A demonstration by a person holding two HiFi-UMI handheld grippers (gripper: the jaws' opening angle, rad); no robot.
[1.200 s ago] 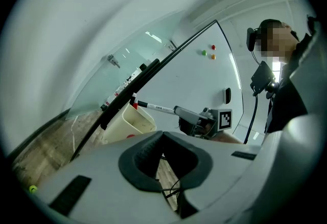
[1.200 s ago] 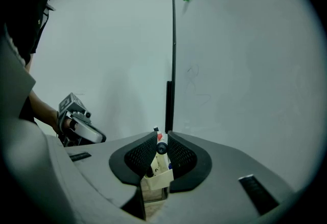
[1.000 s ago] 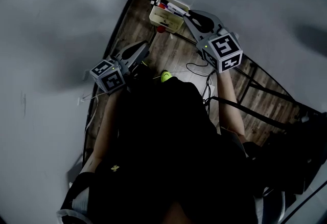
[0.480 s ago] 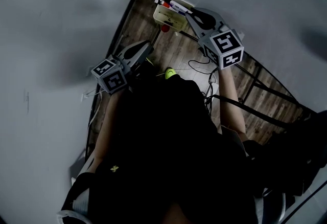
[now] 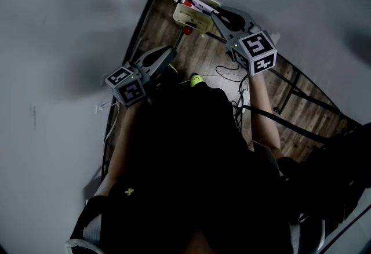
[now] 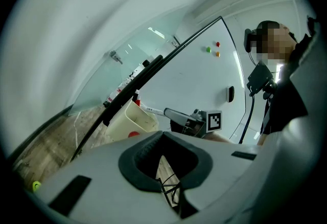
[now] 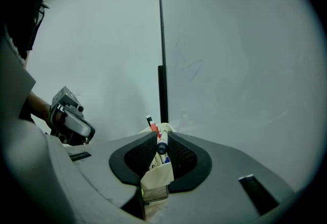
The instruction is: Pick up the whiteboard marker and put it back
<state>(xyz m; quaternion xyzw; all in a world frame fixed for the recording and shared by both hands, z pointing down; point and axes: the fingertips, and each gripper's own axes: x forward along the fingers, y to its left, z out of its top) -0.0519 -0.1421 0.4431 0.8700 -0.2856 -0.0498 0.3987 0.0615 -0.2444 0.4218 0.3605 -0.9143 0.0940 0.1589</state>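
Note:
A cream marker holder [image 5: 190,15] hangs at the edge of the whiteboard frame, with a red-capped marker [image 7: 152,126] standing in it. My right gripper [image 5: 213,13] is at the holder's right rim, shut on a white whiteboard marker [image 7: 162,143] with a dark cap. That marker lies between the pads just over the holder's mouth [image 7: 157,176]. The left gripper view shows the same marker [image 6: 153,111] sticking out of the right gripper [image 6: 180,116] toward the holder [image 6: 132,121]. My left gripper [image 5: 169,53] hangs lower left of the holder, jaws together and empty.
A black frame post [image 7: 162,92] rises right behind the holder, with the whiteboard [image 7: 235,54] beside it. On the wooden floor below lie a yellow-green ball [image 5: 197,80], loose cables [image 5: 231,76] and the stand's black bars [image 5: 295,82].
The head view has shifted slightly. Both grippers keep their places by the holder, and the marker stays in the right jaws.

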